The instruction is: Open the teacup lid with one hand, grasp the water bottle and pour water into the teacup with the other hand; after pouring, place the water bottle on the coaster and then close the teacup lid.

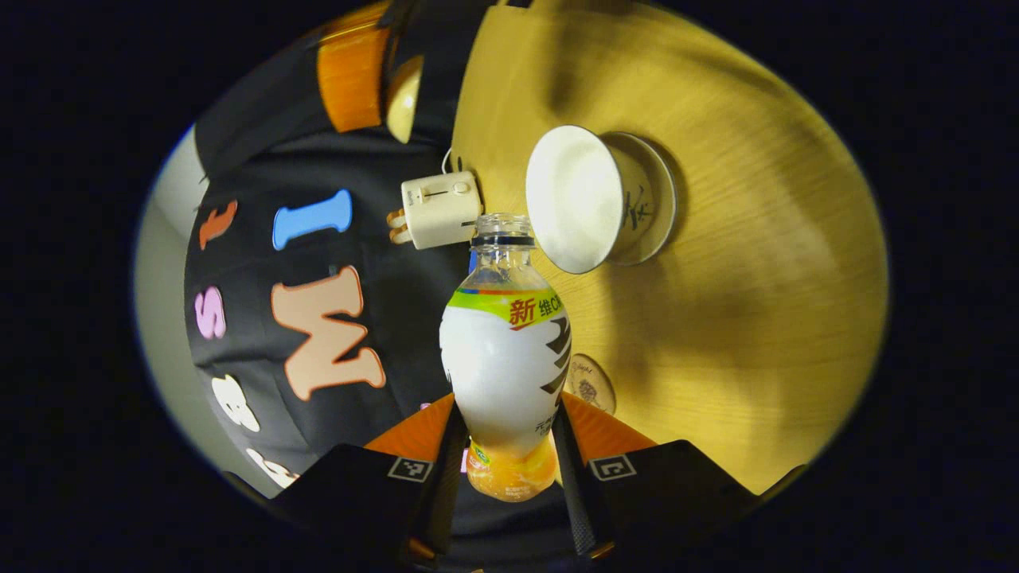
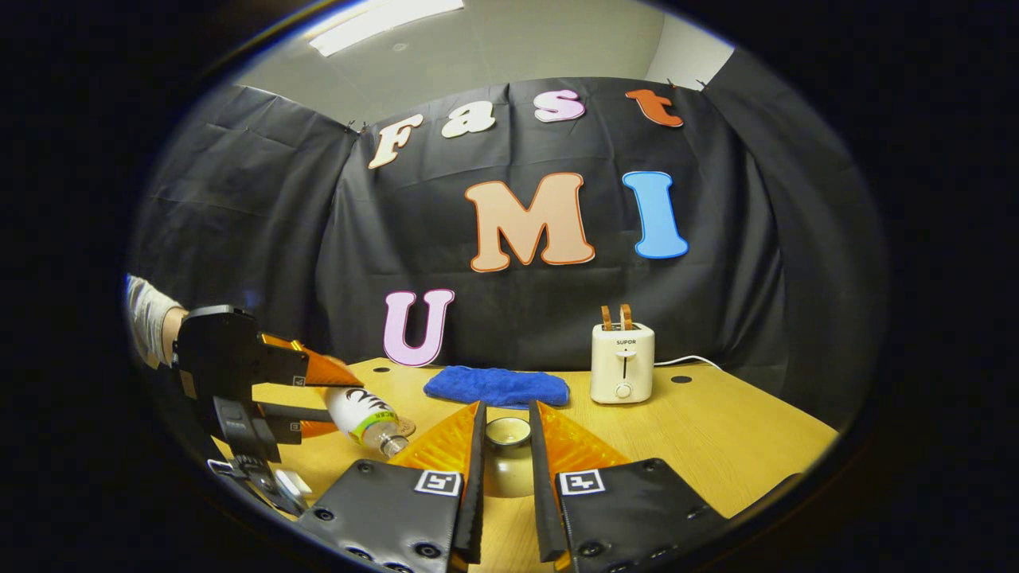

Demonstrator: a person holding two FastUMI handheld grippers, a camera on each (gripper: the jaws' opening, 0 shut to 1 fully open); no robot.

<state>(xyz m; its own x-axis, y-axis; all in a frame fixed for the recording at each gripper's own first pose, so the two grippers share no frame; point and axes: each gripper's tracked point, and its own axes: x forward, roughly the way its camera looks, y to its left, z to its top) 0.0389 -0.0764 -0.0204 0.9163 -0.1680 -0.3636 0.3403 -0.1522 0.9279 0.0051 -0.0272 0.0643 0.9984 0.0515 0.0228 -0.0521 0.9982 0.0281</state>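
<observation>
My left gripper [image 1: 508, 406] is shut on the water bottle [image 1: 509, 358], which has no cap and a white label. The bottle lies tilted, its mouth close to the rim of the open white teacup [image 1: 585, 199] standing on a saucer. Orange liquid sits at the bottle's base, and no stream shows. A round coaster [image 1: 591, 383] lies on the table beside the bottle. In the right gripper view my right gripper [image 2: 506, 407] is shut on the teacup lid [image 2: 508, 434], knob up, above the table. To its left are the left gripper [image 2: 338, 406] and the tilted bottle [image 2: 362, 414].
A white toaster [image 2: 622, 362] with its cord stands at the back of the wooden table [image 2: 716, 422], and a folded blue cloth [image 2: 497, 386] lies to its left. A person's sleeve [image 2: 147, 318] holds the left gripper. The toaster [image 1: 438, 211] is just beyond the bottle's mouth.
</observation>
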